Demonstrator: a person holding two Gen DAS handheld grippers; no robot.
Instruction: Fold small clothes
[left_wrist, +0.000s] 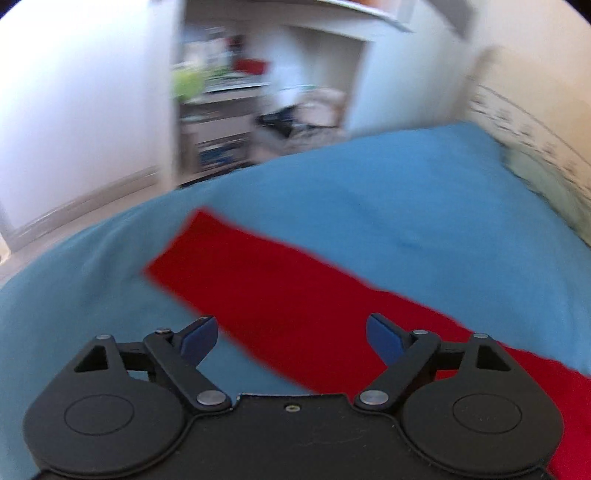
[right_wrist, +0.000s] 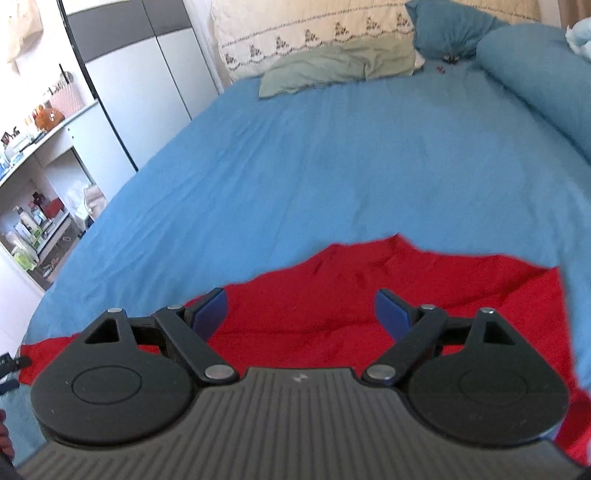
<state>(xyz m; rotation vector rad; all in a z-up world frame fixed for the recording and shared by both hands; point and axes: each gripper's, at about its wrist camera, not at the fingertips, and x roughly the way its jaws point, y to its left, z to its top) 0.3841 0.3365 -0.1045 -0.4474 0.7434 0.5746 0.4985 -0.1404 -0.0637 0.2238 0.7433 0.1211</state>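
Note:
A red garment (left_wrist: 280, 291) lies spread on the blue bedsheet (left_wrist: 388, 192). In the left wrist view a long red part, perhaps a sleeve, stretches away to the upper left. My left gripper (left_wrist: 291, 338) is open and empty, hovering over that part. In the right wrist view the red garment (right_wrist: 332, 295) lies rumpled below my right gripper (right_wrist: 299, 308), which is open and empty above it. The left wrist view is blurred by motion.
The blue bedsheet (right_wrist: 332, 158) covers a wide bed. A green pillow (right_wrist: 332, 66) and a cream patterned pillow (right_wrist: 314, 29) lie at the head, a blue bolster (right_wrist: 539, 77) at the right. White shelves (right_wrist: 33, 206) with small items stand left of the bed.

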